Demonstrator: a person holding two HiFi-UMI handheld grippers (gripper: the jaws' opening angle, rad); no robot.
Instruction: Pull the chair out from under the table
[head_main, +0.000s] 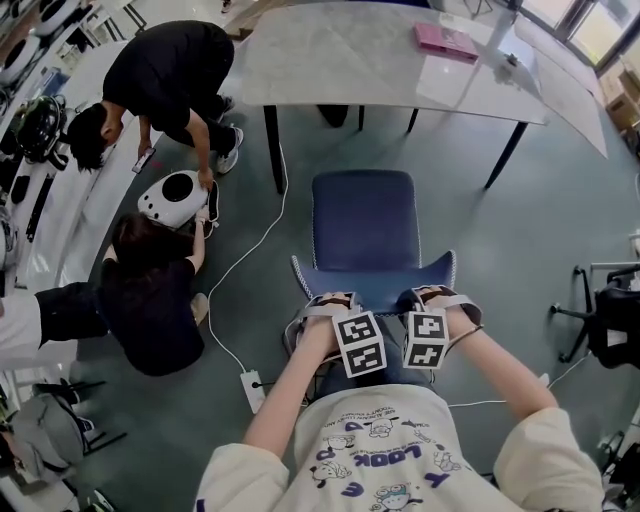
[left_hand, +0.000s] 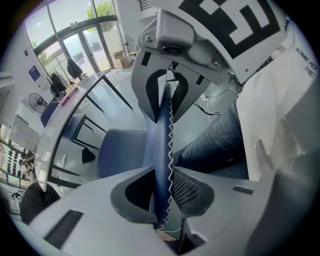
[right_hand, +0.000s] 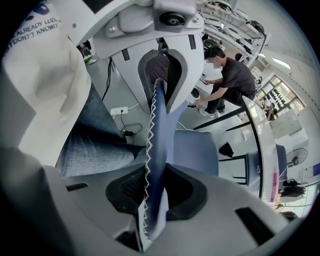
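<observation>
shirt printed "LOOK", blue chair clamped

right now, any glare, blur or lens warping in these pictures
Head view: evenly lit, sharp, sheen on the table, lines bowed near the edges. Left gripper view: strong fisheye, dark corners, bright glass doors, chair stitching crisp. Right gripper view: same fisheye, mosaic patch on one person.
</observation>
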